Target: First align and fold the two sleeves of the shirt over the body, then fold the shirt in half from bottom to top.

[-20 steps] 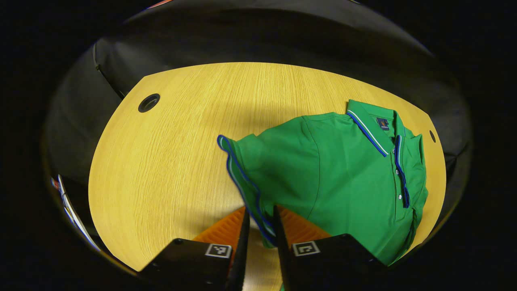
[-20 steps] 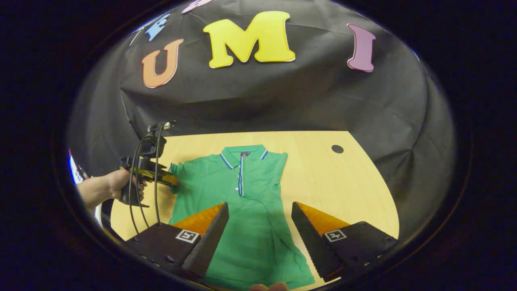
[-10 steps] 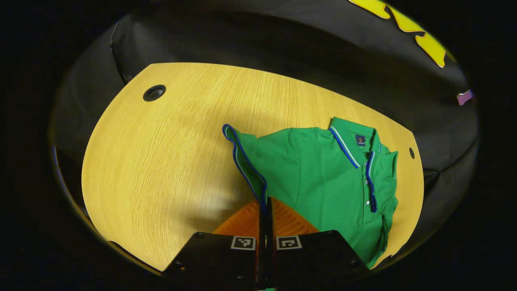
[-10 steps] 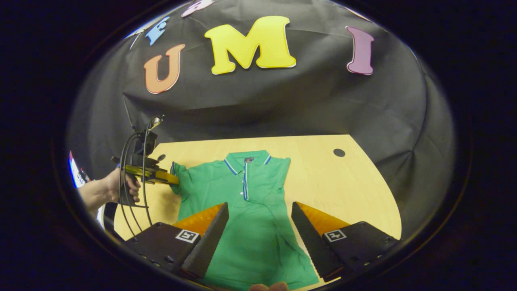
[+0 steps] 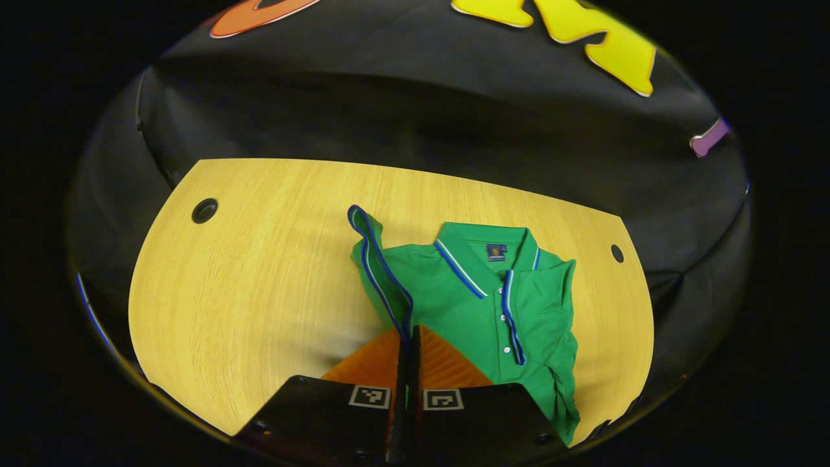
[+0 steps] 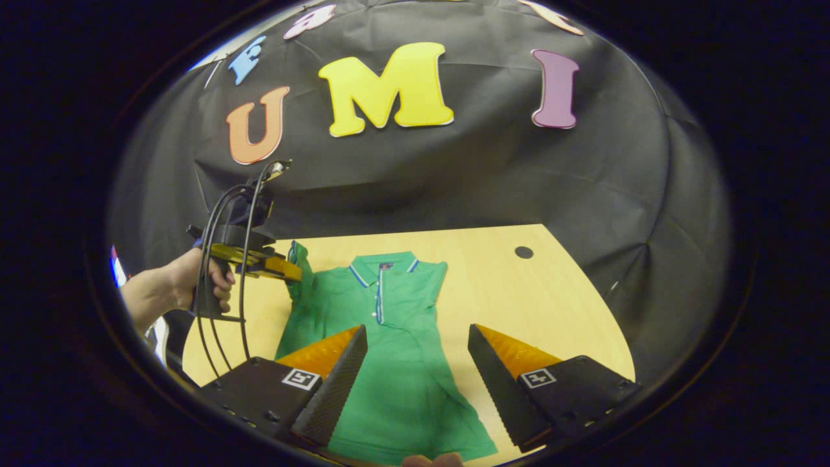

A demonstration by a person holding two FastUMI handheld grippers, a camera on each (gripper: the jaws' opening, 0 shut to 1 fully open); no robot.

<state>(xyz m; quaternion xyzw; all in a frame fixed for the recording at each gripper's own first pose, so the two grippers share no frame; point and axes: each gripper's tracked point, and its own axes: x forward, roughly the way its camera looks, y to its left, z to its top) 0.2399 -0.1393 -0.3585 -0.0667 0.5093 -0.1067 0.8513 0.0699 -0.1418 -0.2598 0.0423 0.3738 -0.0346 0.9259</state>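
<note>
Plainly, the shirt (image 6: 389, 337) lies face up on the tabletop (image 6: 538, 298), its collar (image 6: 382, 266) toward the far wall and its hem toward the near edge, where the right gripper view cuts it off. In that view the right gripper (image 6: 416, 370) hangs above the lower body of the shirt with its fingers wide apart and nothing between them; the cloth under the left finger is hidden. Farther off at the left, a hand (image 6: 201, 285) holds the left gripper (image 6: 295, 272), whose tips meet the left sleeve (image 6: 299, 272) and hold it up off the tabletop beside the shoulder. From the left gripper view the left gripper (image 5: 408, 340) shows its fingers drawn together on the sleeve's trimmed edge (image 5: 379, 272), which rises from between them in a standing fold; how much cloth is pinched cannot be made out, since the fingers cover it. The right sleeve (image 5: 561, 285) looks already laid over the body, though its edge is bunched and hard to trace, and the shirt's lower half is hidden behind the gripper in this view. Two round holes (image 5: 204, 211) sit in the tabletop's far corners, well apart from the shirt.
</note>
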